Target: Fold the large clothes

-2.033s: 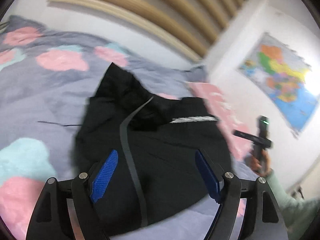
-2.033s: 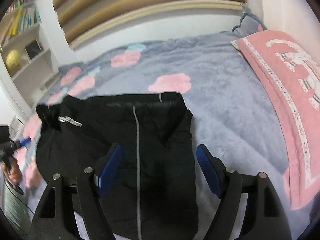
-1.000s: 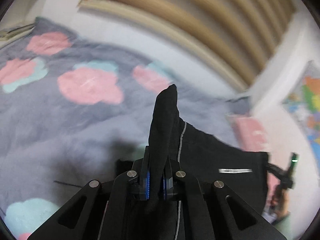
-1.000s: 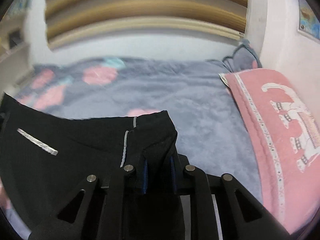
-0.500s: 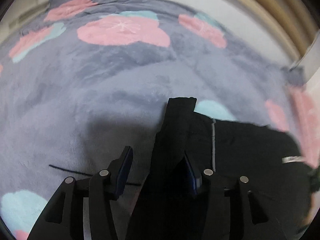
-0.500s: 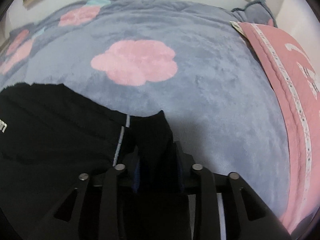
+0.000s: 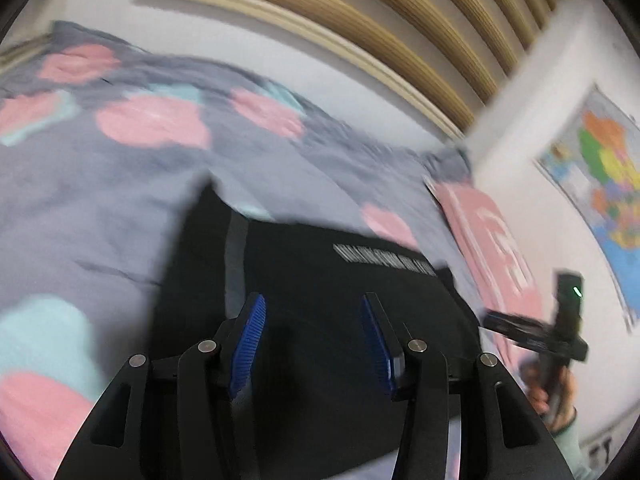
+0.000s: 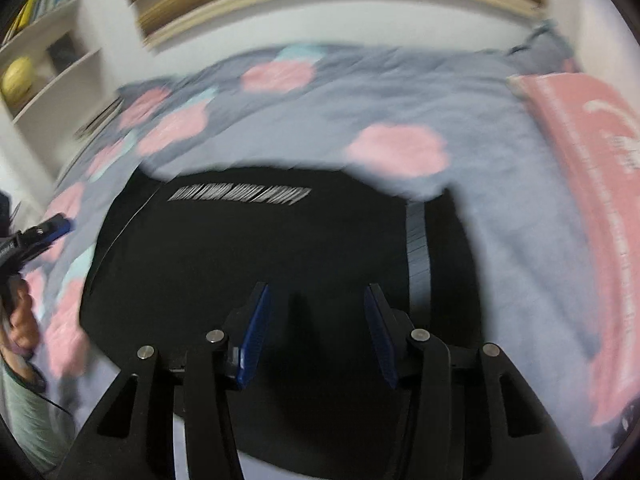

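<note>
The black fabric garment with grey side stripes and a silver printed bar (image 7: 320,280) lies spread flat on the grey plush bedspread with pink and teal cloud shapes (image 7: 100,200). It looks soft, limp and light; it should drape and slide rather than hold a crease, so the best holds are probably its corners and hemmed edges, pinched through all layers, one corner per gripper.

The left gripper (image 7: 312,338) has its blue-padded jaws apart with nothing between them. The cloth lies beneath and beyond the tips, its grey stripe (image 7: 236,256) just outside the left jaw and the silver bar (image 7: 384,260) ahead and to the right.

The right gripper (image 8: 320,336) has its jaws opening and nothing pinched between them. The garment (image 8: 280,260) fills the space under and ahead of them, the silver bar (image 8: 240,194) ahead to the left, a grey stripe (image 8: 418,240) just outside the right jaw. The far edge of the cloth lies well ahead of both pairs of jaws. A pink patterned pillow (image 8: 592,200) sits far right.
</note>
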Action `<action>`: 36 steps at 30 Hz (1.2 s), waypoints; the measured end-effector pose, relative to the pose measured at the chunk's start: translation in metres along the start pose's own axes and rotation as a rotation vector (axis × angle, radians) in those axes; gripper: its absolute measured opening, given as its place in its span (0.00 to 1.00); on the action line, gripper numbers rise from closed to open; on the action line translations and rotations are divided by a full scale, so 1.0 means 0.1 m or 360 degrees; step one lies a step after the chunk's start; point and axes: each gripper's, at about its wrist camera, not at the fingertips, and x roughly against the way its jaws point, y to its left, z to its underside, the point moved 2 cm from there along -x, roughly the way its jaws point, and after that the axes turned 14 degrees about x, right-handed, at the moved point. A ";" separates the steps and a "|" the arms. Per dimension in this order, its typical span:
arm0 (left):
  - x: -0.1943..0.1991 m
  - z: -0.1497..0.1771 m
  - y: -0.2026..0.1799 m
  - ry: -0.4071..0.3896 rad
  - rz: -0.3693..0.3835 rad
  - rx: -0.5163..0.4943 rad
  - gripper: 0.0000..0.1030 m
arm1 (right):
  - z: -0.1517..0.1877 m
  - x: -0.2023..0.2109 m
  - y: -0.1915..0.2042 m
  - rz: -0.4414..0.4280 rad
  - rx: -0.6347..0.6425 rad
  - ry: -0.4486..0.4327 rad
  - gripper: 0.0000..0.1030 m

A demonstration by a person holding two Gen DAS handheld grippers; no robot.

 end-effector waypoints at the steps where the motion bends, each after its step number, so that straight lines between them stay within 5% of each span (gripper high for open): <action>1: -0.11 0.12 -0.08 0.0046 0.0005 -0.0005 0.49 | 0.02 -0.15 0.15 0.0000 0.0026 0.0061 0.50; 4: -0.49 0.44 -0.18 0.0179 -0.0020 -0.0042 0.49 | 0.14 -0.54 0.39 0.0074 0.0086 0.0200 0.50; 6: -0.88 0.59 -0.08 0.0304 -0.0187 -0.0015 0.49 | 0.20 -0.71 0.40 0.0080 0.0101 0.0219 0.51; 10: -1.02 0.56 0.03 0.0342 -0.0160 0.0127 0.49 | 0.28 -0.82 0.27 -0.0038 -0.0022 0.0191 0.50; 14: -0.84 0.50 -0.19 0.0249 -0.0206 0.0027 0.49 | 0.19 -0.73 0.29 -0.0013 0.0033 0.0198 0.51; 17: -0.65 0.35 -0.54 0.0076 -0.0132 -0.0100 0.50 | -0.08 -0.49 0.27 0.0050 0.0083 0.0004 0.52; 19: -0.66 0.22 -0.72 0.0018 -0.0080 -0.0110 0.65 | -0.25 -0.48 0.25 0.0093 0.0068 -0.0046 0.52; 22: -0.98 0.01 -0.72 0.0113 -0.0052 0.0008 0.65 | -0.43 -0.78 0.17 0.0101 0.0021 0.0029 0.52; 24: -1.43 -0.04 -0.51 0.0258 -0.0236 0.0120 0.65 | -0.42 -1.14 0.07 0.0109 -0.0022 0.0167 0.54; 27: -1.83 -0.03 -0.29 0.0366 -0.0303 0.0192 0.64 | -0.35 -1.36 0.01 0.0065 -0.0090 0.0189 0.55; 31: -1.77 0.00 -0.38 0.0326 -0.0355 0.0108 0.65 | -0.31 -1.38 0.02 0.0102 -0.0074 0.0142 0.58; 36: -1.38 0.03 -0.40 0.0260 -0.0241 0.0034 0.65 | -0.18 -1.12 0.05 0.0036 -0.0091 0.0041 0.64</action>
